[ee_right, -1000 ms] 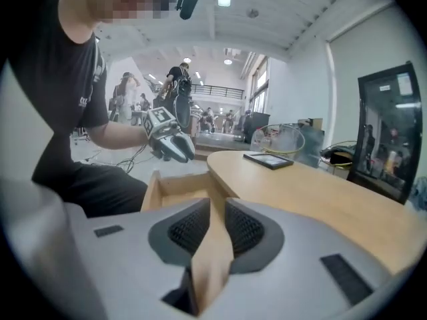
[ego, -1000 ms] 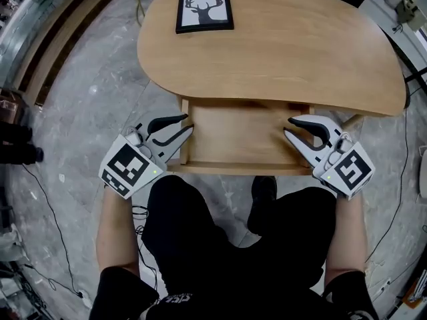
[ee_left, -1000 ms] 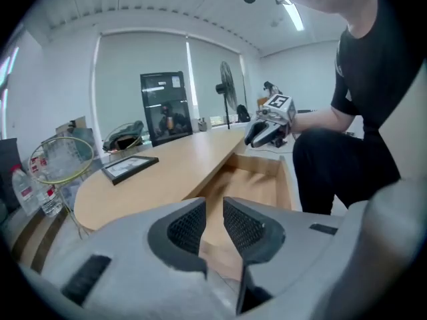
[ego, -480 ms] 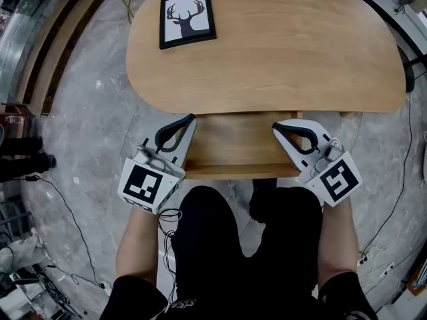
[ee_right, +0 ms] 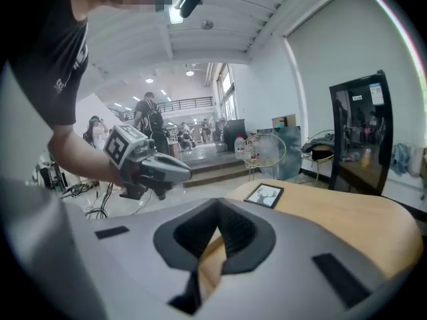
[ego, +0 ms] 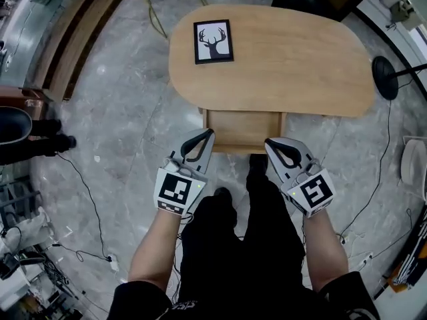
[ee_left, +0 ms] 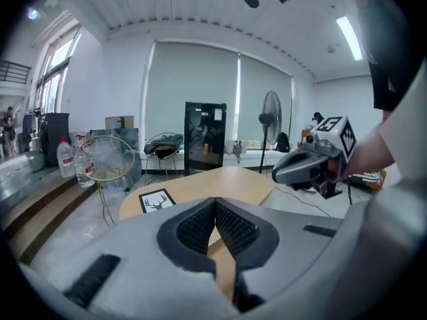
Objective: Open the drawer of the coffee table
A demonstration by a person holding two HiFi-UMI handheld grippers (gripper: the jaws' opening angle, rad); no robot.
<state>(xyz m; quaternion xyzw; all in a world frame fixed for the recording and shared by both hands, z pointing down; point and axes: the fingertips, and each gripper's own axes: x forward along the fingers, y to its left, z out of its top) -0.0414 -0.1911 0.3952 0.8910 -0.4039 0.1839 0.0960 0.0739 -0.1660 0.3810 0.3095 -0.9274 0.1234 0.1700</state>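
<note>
The wooden coffee table [ego: 287,52] stands below me, its drawer [ego: 243,131] pulled out toward my legs and showing nothing inside. A framed deer picture [ego: 213,41] lies on the tabletop's left end. My left gripper [ego: 209,133] hangs in the air off the drawer's left front corner, shut with nothing between its jaws. My right gripper [ego: 268,143] hangs off the right front corner, also shut and holding nothing. In the left gripper view the closed jaws [ee_left: 215,203] point over the table [ee_left: 227,179], with the right gripper [ee_left: 310,164] alongside. The right gripper view shows the left gripper [ee_right: 150,164].
A black round stand base [ego: 385,68] sits on the marble floor at the table's right end. Cables [ego: 87,199] trail across the floor on both sides. A dark rounded object [ego: 10,125] is at far left, steps [ego: 73,39] beyond it. My feet [ego: 257,169] are just before the drawer.
Both grippers and my head have risen well above the drawer, so the table looks smaller and farther. The jaws, slightly apart a second ago, are now closed.
</note>
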